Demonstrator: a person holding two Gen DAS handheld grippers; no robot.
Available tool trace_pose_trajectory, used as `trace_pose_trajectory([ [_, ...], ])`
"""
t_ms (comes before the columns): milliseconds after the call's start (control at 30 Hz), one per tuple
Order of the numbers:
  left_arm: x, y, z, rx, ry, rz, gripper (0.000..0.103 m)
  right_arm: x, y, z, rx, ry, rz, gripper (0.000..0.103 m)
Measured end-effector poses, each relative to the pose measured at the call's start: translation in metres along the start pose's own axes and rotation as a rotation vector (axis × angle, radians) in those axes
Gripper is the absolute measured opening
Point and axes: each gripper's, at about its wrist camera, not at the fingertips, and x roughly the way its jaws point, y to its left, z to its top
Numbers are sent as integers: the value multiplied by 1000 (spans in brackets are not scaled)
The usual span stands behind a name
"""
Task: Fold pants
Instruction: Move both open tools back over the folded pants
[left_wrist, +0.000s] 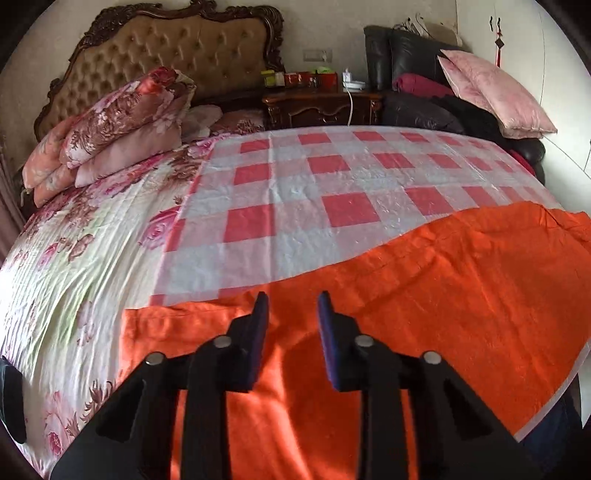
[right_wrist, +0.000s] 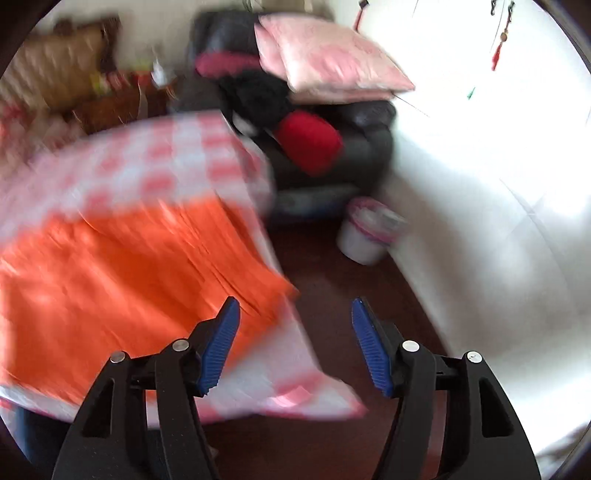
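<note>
Orange pants (left_wrist: 424, 291) lie spread flat along the near edge of the bed, on a red and white checked sheet (left_wrist: 314, 184). My left gripper (left_wrist: 293, 306) is open and empty, just above the pants near their left part. In the blurred right wrist view the pants (right_wrist: 129, 269) reach the bed's right corner. My right gripper (right_wrist: 295, 314) is open and empty, beyond that corner, over the dark floor (right_wrist: 332, 295).
Folded floral quilts (left_wrist: 110, 125) are stacked at the head of the bed by a tufted headboard (left_wrist: 177, 48). A wooden nightstand (left_wrist: 321, 107) and a dark sofa with pink pillows (right_wrist: 325, 55) stand behind. A white bin (right_wrist: 365, 232) sits on the floor by a white wall.
</note>
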Motion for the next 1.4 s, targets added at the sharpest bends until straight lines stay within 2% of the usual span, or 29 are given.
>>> trace_pose_trajectory([
  [33,10,-6,0,10,26,-7,18,6,11,10,-8,-6,76,61],
  [133,31,-11,-2,4,79,11,18,37,57,31,-75,-25,220,61],
  [267,42,-2,-5,-7,105,20,22,97,111,51,-84,21,298,57],
  [367,46,3,-2,1,103,58,22,139,136,55,-167,47,192,48],
  [567,58,4,13,25,86,81,22,151,136,62,-241,-29,97,48],
  [700,57,11,20,-60,89,49,22,152,142,63,-259,-41,44,48],
  [800,35,-9,20,-59,32,-20,25,140,146,64,-253,-15,23,50],
  [900,19,-31,8,-37,26,-46,34,106,143,54,-215,-48,120,55],
  [967,16,-36,-5,-62,35,-67,41,83,135,36,-171,-61,167,64],
  [1033,23,-36,-23,-69,68,-53,42,75,130,12,-188,-41,180,66],
  [1100,21,-37,-31,-57,51,-23,47,85,129,-9,-236,6,116,66],
  [1200,10,-29,-36,-104,39,-21,47,87,116,-21,-205,12,102,73],
  [1300,-27,-32,-44,-105,-53,-129,46,67,101,-26,-130,-14,95,73],
  [1367,-50,-49,-53,-54,-89,-192,46,47,91,-35,-76,-14,192,73],
  [1400,-58,-66,-58,-10,-94,-234,46,41,89,-42,-73,-7,206,73],
])
